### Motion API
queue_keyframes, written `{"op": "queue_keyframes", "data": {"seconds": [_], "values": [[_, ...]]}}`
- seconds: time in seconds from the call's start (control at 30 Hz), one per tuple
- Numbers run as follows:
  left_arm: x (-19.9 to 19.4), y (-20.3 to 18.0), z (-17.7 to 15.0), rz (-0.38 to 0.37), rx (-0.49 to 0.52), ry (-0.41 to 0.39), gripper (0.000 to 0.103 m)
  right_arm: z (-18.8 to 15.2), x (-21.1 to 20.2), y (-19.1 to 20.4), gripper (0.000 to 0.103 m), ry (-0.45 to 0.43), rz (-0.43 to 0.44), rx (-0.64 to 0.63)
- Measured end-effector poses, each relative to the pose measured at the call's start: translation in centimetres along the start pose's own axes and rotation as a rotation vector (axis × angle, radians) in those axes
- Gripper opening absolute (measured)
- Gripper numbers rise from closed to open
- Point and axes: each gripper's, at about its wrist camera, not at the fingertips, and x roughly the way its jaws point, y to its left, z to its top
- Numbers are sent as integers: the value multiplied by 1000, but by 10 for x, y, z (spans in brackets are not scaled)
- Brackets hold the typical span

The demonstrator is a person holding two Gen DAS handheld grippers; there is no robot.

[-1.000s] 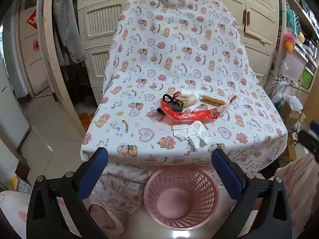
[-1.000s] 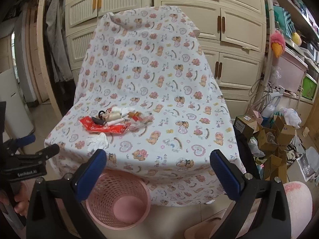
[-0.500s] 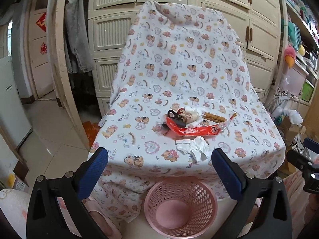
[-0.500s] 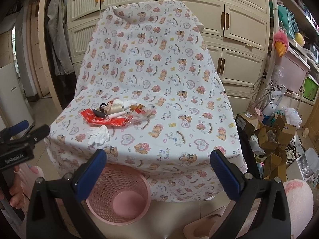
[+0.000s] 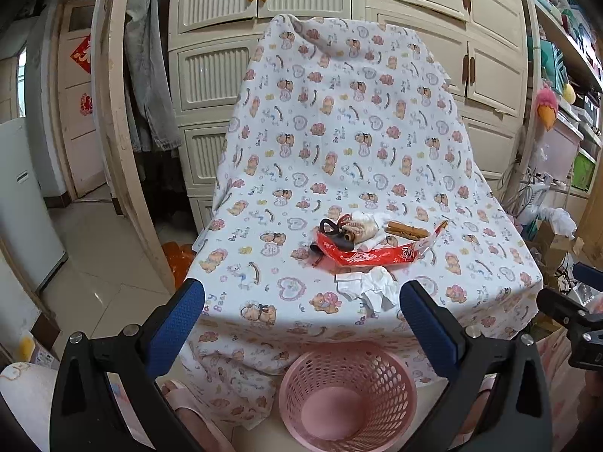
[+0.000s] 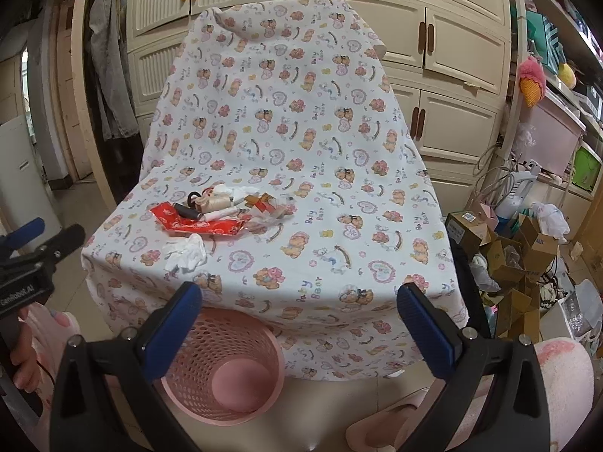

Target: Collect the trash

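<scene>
Pink basket (image 5: 348,391) empty, nothing collected yet. Tissue (image 5: 367,288), red wrapper (image 5: 371,256) behind basket on sheet. Both grippers (image 5: 301,314) (image 6: 299,316) wide open, holding nothing.

Black claws (image 5: 301,301) — blue textured pads (image 5: 177,324)

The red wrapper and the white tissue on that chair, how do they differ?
The red wrapper is glossy, long and lies fairly flat; the white tissue is matte and crumpled. The wrapper sits among other scraps, the tissue nearer the front edge. Both lie loose on the bear-print cloth, ungrasped.
</scene>
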Motion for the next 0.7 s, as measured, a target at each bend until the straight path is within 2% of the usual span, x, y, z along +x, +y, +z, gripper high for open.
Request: {"op": "queue_keyframes", "data": {"seconds": [0.2,0.4,0.6,0.7], "values": [[2,-2,-1,-3,1,15,102,0,-1,7,103,-5,1,-33],[-3,-3,1,15,-1,-21,102,-1,4,7,103,21,32,-15],[-1,-2,1,8,-15,3,102,-1,4,7,103,26,35,-9],[-1,-2,2,33,-5,-7,102,-1,6,7,103,35,37,-5]]}}
